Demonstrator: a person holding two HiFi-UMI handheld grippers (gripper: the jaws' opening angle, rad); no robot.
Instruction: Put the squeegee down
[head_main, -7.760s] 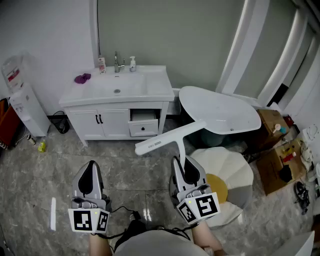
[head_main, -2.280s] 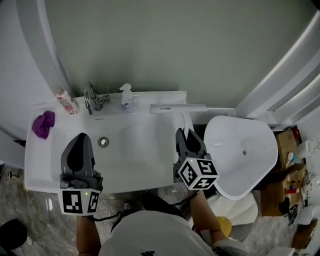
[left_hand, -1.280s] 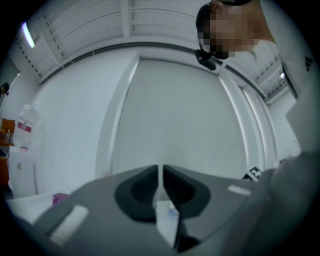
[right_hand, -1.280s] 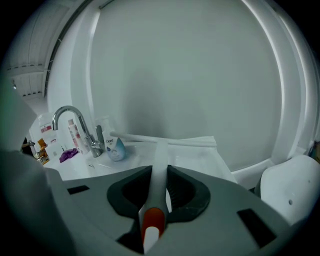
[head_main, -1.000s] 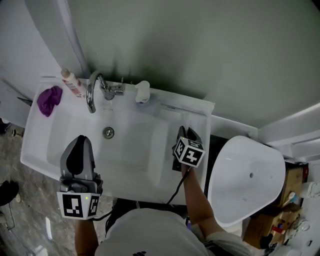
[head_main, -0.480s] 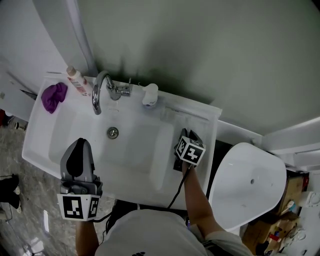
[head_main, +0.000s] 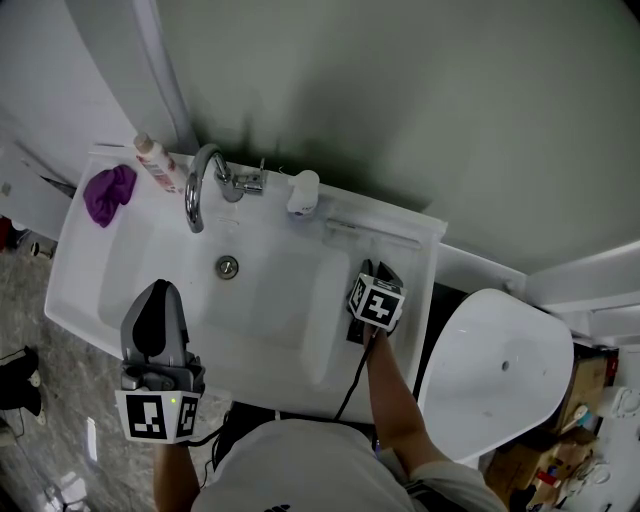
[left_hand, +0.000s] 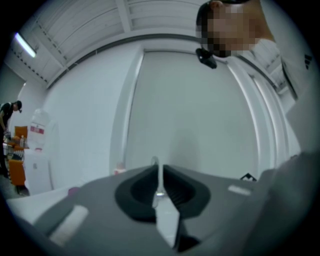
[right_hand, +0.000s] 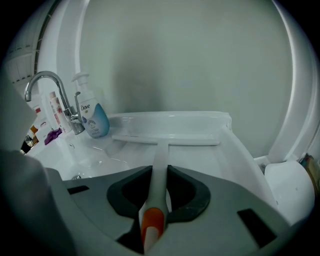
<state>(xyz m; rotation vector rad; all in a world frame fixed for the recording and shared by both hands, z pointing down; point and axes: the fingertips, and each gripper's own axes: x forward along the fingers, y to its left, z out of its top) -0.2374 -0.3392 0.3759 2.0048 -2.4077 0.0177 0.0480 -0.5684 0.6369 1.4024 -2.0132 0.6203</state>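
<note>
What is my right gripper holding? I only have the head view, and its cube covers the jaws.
Observer: The right gripper has its jaws clamped on the white handle of the squeegee.
Operator: Where is the blade?
Observer: Across the back ledge of the sink, right of the soap bottle; I can't tell whether it touches.
Operator: And the left gripper?
Observer: The left gripper has its jaws shut with nothing between them.
</note>
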